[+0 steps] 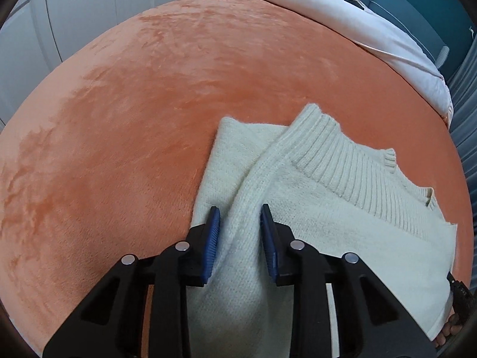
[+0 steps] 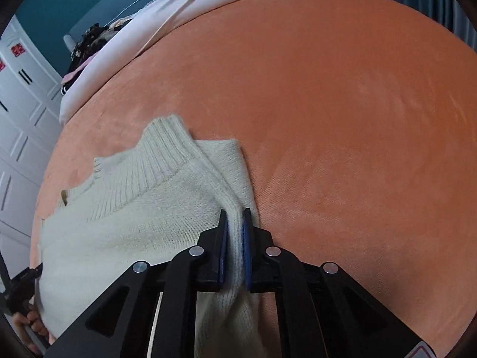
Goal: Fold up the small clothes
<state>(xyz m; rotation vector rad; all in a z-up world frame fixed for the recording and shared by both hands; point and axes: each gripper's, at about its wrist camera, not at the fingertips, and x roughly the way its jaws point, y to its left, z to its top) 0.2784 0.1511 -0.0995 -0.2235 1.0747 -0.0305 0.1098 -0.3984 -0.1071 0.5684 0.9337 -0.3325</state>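
The right gripper (image 2: 235,211) clamps the cream sweater's (image 2: 125,226) edge; the left gripper (image 1: 240,208) straddles it, parted.

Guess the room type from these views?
Likely a bedroom: an orange plush blanket covers what looks like a bed, with a white duvet bunched at its far end and panelled wardrobe doors alongside.
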